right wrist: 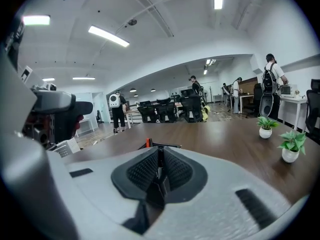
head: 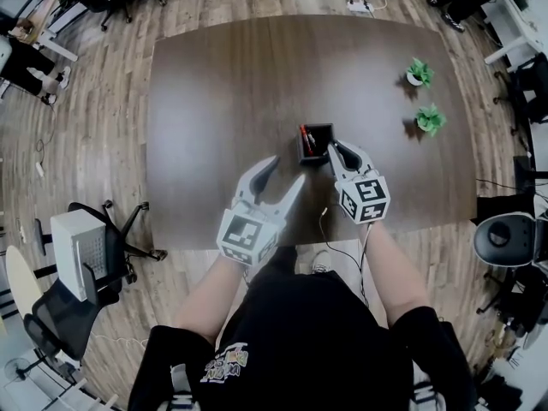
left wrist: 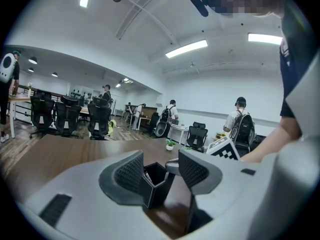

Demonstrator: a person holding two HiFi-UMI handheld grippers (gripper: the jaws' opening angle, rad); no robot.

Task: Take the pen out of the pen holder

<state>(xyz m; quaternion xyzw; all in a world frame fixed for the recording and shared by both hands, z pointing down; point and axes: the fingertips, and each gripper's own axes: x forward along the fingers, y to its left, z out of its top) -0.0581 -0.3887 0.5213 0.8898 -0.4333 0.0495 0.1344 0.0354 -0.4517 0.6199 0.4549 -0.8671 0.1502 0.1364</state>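
Observation:
A black square pen holder (head: 313, 157) stands on the brown table (head: 223, 84), a little in front of the middle. Red pens (head: 306, 139) stick up inside it at its left. My right gripper (head: 334, 147) sits at the holder's right wall, its jaws drawn nearly together on that thin wall. In the right gripper view the holder's rim (right wrist: 168, 145) and a red pen tip (right wrist: 148, 142) show just past the right gripper (right wrist: 160, 167). My left gripper (head: 288, 169) is open, its tips just short of the holder's near left corner. In the left gripper view the holder (left wrist: 157, 190) stands between the pads of the left gripper (left wrist: 161, 171), untouched.
Two small potted plants (head: 419, 73) (head: 430, 119) stand on the right side of the table. A thin cable (head: 324, 221) hangs at the table's near edge. Office chairs (head: 509, 238) stand beside the table on the floor.

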